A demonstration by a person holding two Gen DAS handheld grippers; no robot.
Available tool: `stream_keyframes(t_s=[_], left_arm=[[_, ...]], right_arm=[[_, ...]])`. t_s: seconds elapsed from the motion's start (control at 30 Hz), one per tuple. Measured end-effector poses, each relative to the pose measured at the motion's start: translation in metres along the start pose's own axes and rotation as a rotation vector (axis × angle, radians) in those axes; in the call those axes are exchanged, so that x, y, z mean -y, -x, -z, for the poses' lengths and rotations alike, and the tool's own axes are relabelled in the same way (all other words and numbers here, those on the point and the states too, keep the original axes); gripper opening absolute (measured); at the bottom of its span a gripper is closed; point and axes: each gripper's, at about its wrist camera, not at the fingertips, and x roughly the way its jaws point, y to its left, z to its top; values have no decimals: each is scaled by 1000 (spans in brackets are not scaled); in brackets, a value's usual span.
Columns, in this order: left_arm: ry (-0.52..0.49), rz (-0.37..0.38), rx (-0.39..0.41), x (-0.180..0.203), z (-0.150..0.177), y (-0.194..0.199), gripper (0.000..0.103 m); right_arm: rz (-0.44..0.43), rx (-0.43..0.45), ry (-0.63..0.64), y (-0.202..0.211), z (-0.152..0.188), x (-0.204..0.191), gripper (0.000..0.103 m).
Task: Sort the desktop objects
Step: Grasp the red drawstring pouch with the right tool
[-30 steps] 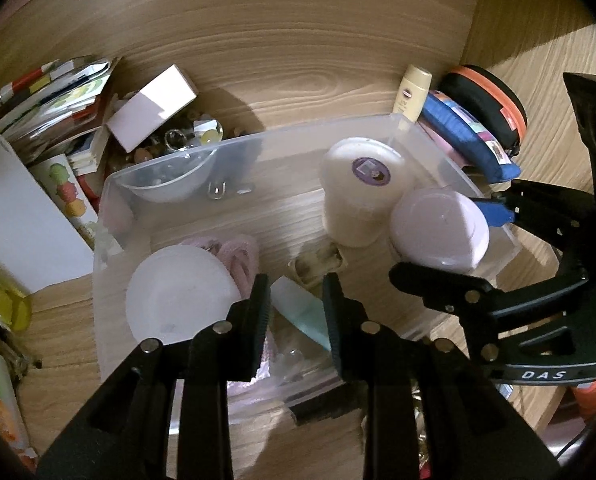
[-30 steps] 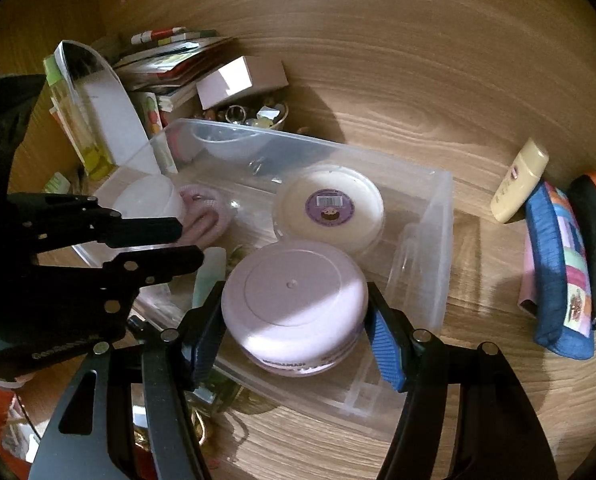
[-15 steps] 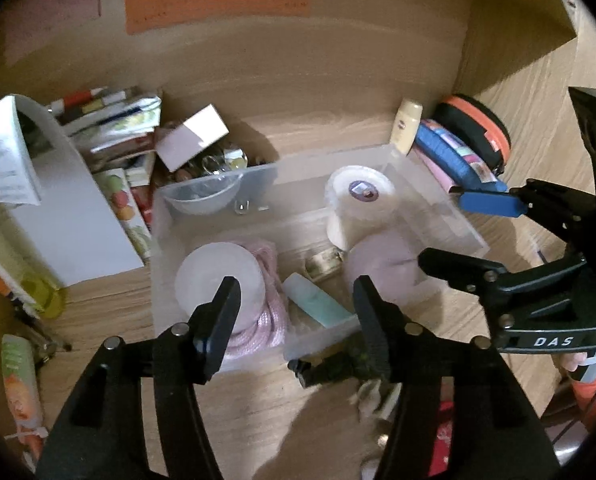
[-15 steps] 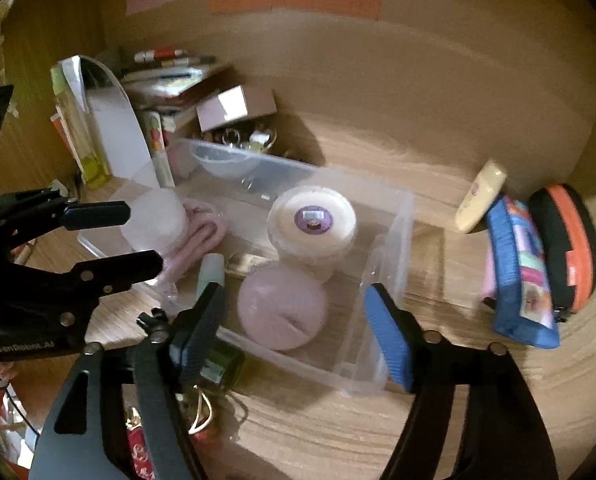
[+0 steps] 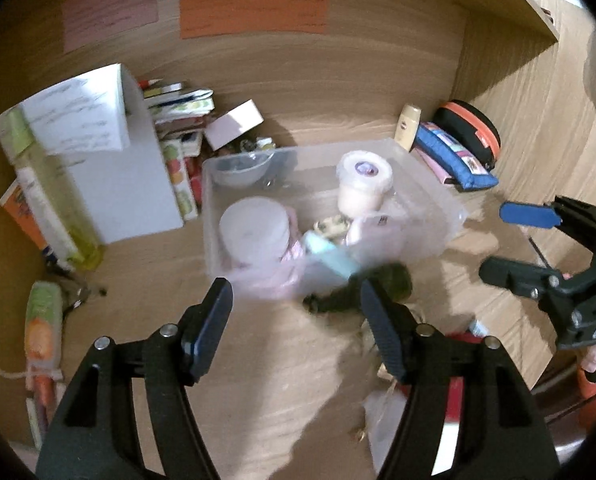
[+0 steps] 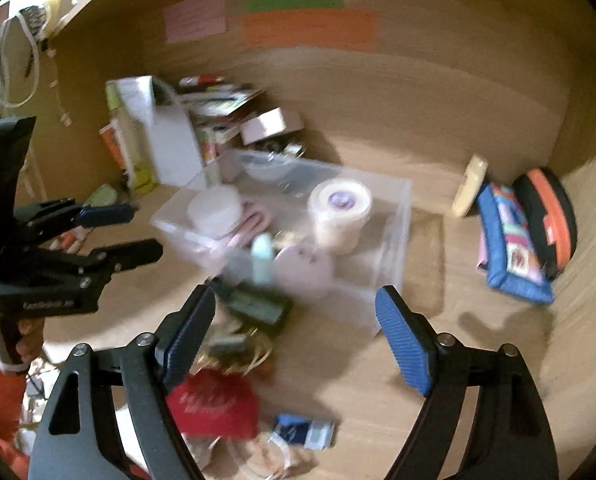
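Observation:
A clear plastic bin [image 5: 430,236] [image 6: 394,240] stands on the wooden desk. It holds a cream jar with a purple label [image 5: 364,184] [image 6: 340,212], a pink round tin [image 6: 304,268], a white lid [image 5: 255,228], a teal tube [image 5: 332,258] and a small bowl [image 5: 239,170]. My left gripper [image 5: 295,332] is open and empty, in front of the bin. My right gripper [image 6: 295,340] is open and empty, also pulled back from the bin. A dark green object [image 6: 257,306] lies just before the bin.
Books and a white box [image 5: 129,184] stand at the left. A blue pouch [image 6: 510,248], an orange-black case [image 6: 546,216] and a cream bottle [image 6: 470,184] lie at the right. A red packet [image 6: 213,404] and small clutter lie near the front edge.
My right gripper let go of the pink tin, which now rests in the bin. Both grippers opened wide and drew back and up from the bin.

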Motion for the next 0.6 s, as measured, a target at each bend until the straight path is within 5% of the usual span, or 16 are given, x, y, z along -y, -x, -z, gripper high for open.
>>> stream_keyframes(t_s=[0.2, 0.47, 0.6], left_arm=[[25, -26, -7, -3, 32, 14, 77], [1, -53, -59, 7, 72, 22, 77], [6, -5, -73, 14, 85, 27, 77]], right_arm=[[-63, -84, 19, -18, 36, -24, 80], [-117, -151, -60, -49, 72, -25, 78], [-136, -154, -48, -50, 77, -27, 55]])
